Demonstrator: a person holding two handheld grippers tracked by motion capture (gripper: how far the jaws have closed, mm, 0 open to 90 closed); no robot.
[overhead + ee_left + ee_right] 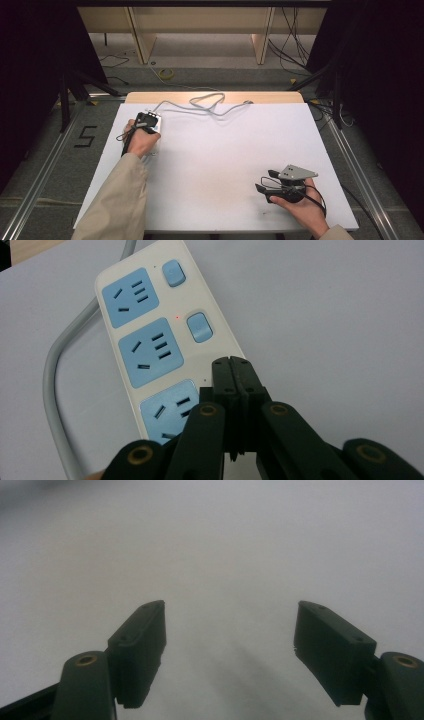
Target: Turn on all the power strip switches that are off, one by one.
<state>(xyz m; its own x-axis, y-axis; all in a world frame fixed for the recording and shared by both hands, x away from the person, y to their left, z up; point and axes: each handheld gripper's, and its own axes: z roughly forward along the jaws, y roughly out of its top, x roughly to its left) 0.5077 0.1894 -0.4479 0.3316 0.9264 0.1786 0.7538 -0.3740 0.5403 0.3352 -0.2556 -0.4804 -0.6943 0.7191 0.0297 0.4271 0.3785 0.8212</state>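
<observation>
A white power strip [176, 347] with three blue sockets lies on the white board at the far left. Its rocker switches [199, 327] run down one side, and a small red light glows beside the middle one. My left gripper [232, 362] is shut with nothing between its jaws. Its tips rest over the strip's edge just below the middle switch and hide that spot. From above, the left gripper [145, 122] covers most of the power strip [156, 119]. My right gripper [263, 180] is held open and empty over the bare board at the near right [230, 630].
The strip's grey cable [205, 102] loops across the back of the white board [225, 150] and curves past the strip [55, 365]. Floor rails, loose cables and wooden table legs lie beyond the table.
</observation>
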